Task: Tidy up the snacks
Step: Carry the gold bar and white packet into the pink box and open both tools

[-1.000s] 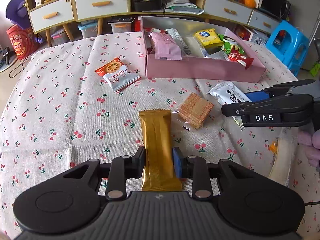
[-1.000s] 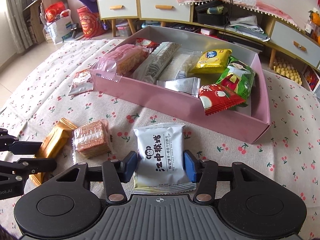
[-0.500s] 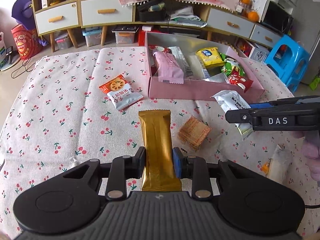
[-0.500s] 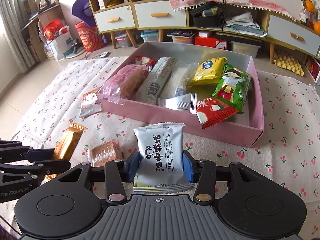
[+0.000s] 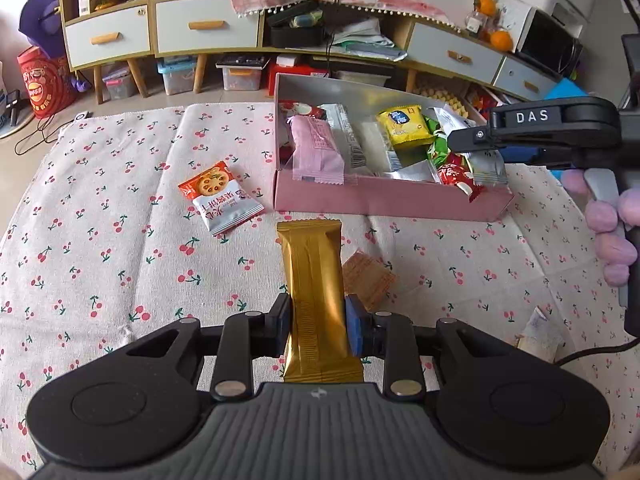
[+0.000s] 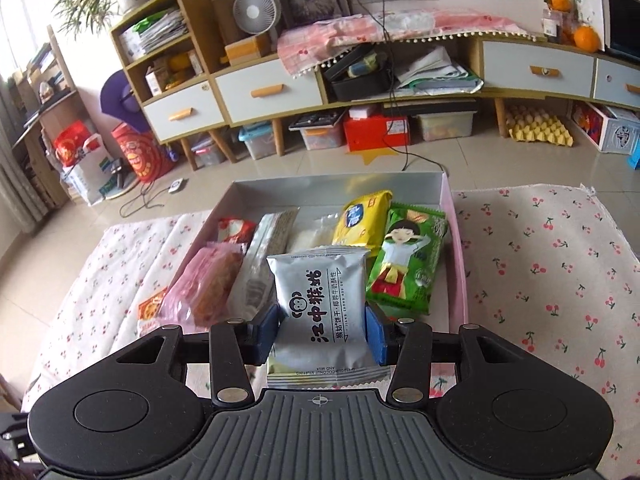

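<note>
Simultaneously held: gold bar wrapper [image 5: 314, 292] clamped between the pads of the left gripper [image 5: 315, 326], raised over the cherry-print cloth [image 5: 100, 240] short of the pink box [image 5: 384, 200]. Grey-white biscuit packet [image 6: 322, 312] pinched in the right gripper [image 6: 322, 334], poised above the box's packed snacks. Left on the cloth: red-and-white cracker packet [image 5: 220, 198], clear-wrapped wafer square [image 5: 370, 278].

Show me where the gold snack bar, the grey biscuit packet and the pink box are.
gold snack bar [image 5: 314, 276], left wrist view, middle of the wrapper
grey biscuit packet [image 6: 322, 304], right wrist view, printed front
pink box [image 5: 384, 198], left wrist view, near outer wall
</note>
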Available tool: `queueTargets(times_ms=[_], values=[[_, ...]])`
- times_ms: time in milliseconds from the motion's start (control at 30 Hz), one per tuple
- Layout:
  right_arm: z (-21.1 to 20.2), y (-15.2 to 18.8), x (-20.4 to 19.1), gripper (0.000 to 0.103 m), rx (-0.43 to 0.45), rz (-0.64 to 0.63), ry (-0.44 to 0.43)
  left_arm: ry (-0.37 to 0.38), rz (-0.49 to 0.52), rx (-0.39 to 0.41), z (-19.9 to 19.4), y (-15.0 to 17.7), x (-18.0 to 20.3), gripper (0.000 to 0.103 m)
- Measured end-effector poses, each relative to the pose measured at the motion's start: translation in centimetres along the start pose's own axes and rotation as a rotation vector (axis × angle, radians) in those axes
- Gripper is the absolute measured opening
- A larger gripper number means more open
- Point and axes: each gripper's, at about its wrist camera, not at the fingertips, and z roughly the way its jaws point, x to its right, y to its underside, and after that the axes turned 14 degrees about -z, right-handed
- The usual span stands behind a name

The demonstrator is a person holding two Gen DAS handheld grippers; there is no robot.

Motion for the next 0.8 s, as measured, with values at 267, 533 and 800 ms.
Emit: queueTargets(times_ms=[267,533,800], values=[[2.3,-0.6,1.3,0.045,0.021,0.038,0.012,0.009,0.005,0.016,0.5,-1.0,1.4,0.026],[2.9,-1.1,2.8,0.056,0.031,0.098,-0.025,0.024,0.049,0.085,1.0,-3.2,3.8,0.026],[2.5,-0.9,5.1,0.065,0.041,0.165,-0.01,0.031,0.084,0.123,3.0,-5.9,6.5,0.026]])
